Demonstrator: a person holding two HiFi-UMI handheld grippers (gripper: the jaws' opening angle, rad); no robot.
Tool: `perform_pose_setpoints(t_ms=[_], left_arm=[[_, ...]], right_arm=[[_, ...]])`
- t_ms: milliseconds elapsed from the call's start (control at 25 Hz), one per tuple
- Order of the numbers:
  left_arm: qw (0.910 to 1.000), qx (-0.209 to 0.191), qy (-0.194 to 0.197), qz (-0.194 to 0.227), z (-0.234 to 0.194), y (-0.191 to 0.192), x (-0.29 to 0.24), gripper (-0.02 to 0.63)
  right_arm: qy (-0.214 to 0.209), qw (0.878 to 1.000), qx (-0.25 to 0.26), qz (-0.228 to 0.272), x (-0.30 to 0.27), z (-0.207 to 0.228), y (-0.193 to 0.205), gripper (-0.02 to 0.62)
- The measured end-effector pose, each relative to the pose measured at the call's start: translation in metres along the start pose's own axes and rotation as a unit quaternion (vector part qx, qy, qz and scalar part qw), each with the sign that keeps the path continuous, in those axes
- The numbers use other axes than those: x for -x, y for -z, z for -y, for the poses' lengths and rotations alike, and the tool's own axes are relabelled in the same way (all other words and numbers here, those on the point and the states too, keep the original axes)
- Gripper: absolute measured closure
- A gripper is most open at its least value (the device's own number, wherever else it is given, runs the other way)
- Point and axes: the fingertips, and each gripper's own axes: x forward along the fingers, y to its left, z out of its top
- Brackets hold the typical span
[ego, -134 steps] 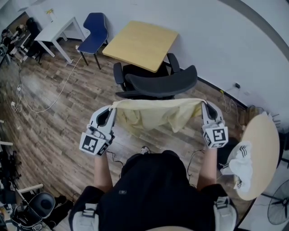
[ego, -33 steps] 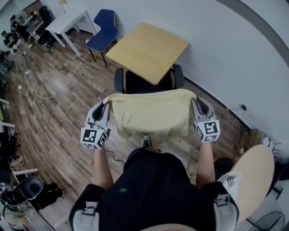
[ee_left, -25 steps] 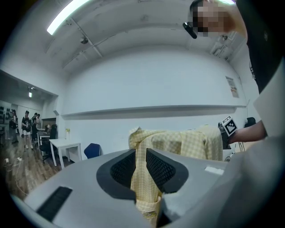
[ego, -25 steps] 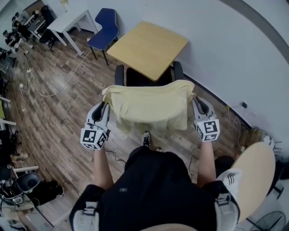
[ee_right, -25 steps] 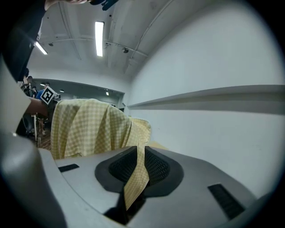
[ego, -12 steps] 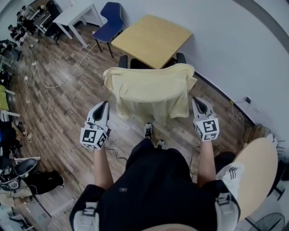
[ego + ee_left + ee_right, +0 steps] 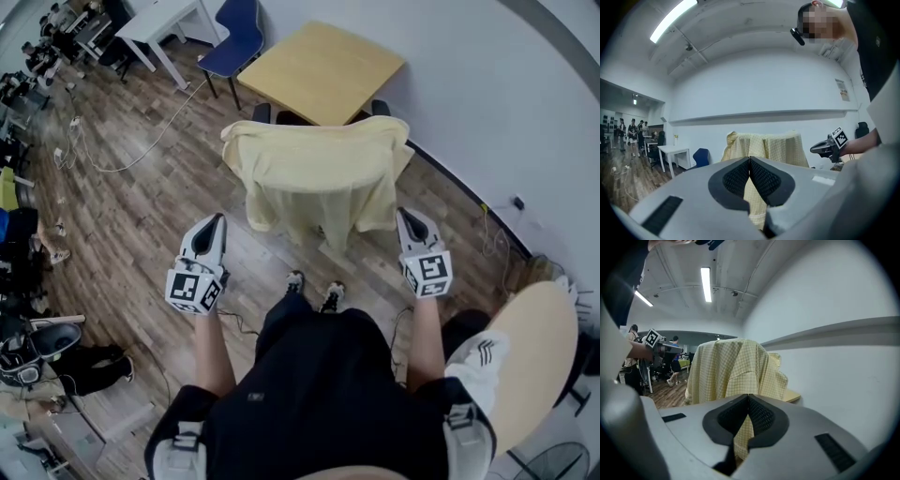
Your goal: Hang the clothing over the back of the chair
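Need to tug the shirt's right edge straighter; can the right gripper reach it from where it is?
Probably yes. The right gripper hangs just short of the shirt draped over the chair, with nothing between them. Its jaws are together, so they must open first.

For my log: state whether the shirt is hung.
Hanging: shirt drapes over the chair; left gripper and right gripper shut, clear of it.
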Motion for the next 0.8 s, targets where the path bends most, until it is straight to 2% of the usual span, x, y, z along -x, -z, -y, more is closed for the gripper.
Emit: perform_pose_setpoints(t_ms=[320, 480, 640, 800], left_arm=[[0.9991, -0.003, 0.033, 0.027, -0.008, -0.010, 0.007, 0.604], [0.9984, 0.001, 0.048, 0.030, -0.024, -0.009, 0.031, 0.604], [0.9979, 0.015, 0.055, 0.032, -0.049, -0.007, 0.059, 0.604], [0.9969, 0.018, 0.067, 0.035, -0.066, -0.006, 0.079, 0.604]], right_arm=[[0.020, 1.000, 0.019, 0.008, 0.008, -0.021, -0.011, 0.600], [0.039, 0.999, 0.008, -0.009, 0.014, -0.054, -0.020, 0.600], [0.039, 0.999, 0.021, 0.010, 0.016, -0.095, -0.027, 0.600], [0.053, 0.998, 0.016, -0.002, 0.025, -0.126, -0.024, 0.600]])
